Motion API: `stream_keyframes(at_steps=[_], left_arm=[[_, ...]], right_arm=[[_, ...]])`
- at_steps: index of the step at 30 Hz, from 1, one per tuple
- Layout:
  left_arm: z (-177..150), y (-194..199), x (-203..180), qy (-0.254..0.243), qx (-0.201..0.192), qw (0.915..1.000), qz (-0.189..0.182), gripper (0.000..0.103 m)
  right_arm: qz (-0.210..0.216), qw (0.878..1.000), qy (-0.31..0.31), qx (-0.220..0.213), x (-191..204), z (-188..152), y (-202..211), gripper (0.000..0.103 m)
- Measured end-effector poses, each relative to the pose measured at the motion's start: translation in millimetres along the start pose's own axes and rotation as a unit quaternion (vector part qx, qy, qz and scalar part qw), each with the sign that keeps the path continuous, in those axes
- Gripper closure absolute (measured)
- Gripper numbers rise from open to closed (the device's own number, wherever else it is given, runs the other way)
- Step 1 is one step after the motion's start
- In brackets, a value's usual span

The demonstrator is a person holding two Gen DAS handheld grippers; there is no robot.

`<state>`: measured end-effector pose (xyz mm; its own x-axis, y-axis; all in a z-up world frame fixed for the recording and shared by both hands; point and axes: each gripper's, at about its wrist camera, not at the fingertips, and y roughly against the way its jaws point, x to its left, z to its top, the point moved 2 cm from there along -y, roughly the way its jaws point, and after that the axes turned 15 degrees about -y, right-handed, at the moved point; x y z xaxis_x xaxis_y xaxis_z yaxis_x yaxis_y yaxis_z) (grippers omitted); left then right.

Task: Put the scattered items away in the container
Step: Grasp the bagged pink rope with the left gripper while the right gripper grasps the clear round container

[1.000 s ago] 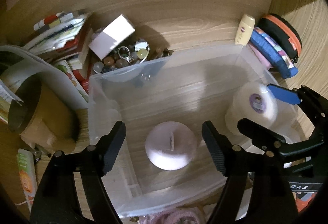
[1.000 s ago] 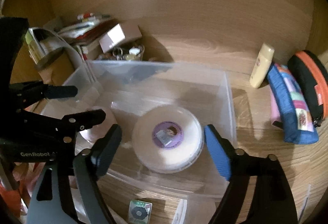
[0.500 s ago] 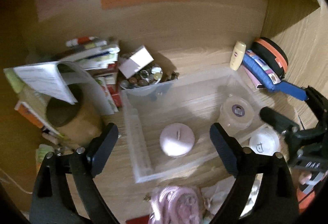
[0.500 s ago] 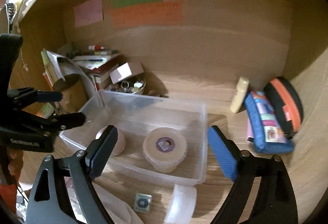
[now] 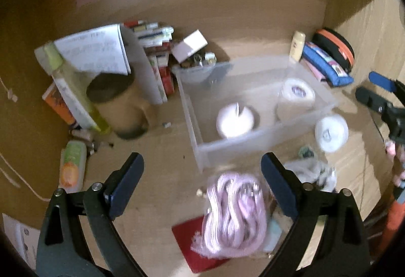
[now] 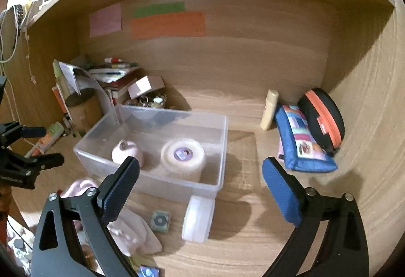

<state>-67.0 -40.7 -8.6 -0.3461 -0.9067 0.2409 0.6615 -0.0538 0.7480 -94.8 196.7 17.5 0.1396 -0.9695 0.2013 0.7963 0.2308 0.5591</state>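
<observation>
— Clear plastic, that rectangular container (image 6: 152, 170) on the wooden desk (image 6: 253, 246); a round pink candle (image 6: 127, 151) and a fat white tape roll (image 6: 183, 159) already sit inside it.

— And outside?

— A bundle of pink cord (image 5: 235, 211) near the container's front, a white round tub (image 6: 198, 218) touching its front wall, and a small square grey-green packet (image 6: 160, 221) beside that.

— The grippers?

— Left gripper (image 5: 202, 180) gapes wide above the cord, nothing between its jaws. Right gripper (image 6: 201, 187) is widening too, empty.

— Risks?

— Loose cord could snag or trail over the rim. The tub sits tight against the wall, so a finger might shove the container.
</observation>
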Motion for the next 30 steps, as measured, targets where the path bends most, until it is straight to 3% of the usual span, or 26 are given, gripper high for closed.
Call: stream_keyframes(at_steps=[14,26,30], left_arm=[[-46.7,-32.1,-37.4,-0.022,0.060,0.9966,-0.052,0.008],[-66.9,-57.0,-37.5,-0.015,0.088,0.9920,-0.089,0.008],[-66.8,-60.5,-33.1,-0.012,0.090,0.9920,-0.088,0.008]], right_arm=[[-0.035,0.997,0.010,0.065,-19.4,-47.3,-27.7,0.006],[-0.035,0.995,-0.010,0.097,-36.2,-61.9,-44.6,0.007],[-0.028,0.994,-0.006,0.103,-34.5,-61.4,-49.2,0.016]])
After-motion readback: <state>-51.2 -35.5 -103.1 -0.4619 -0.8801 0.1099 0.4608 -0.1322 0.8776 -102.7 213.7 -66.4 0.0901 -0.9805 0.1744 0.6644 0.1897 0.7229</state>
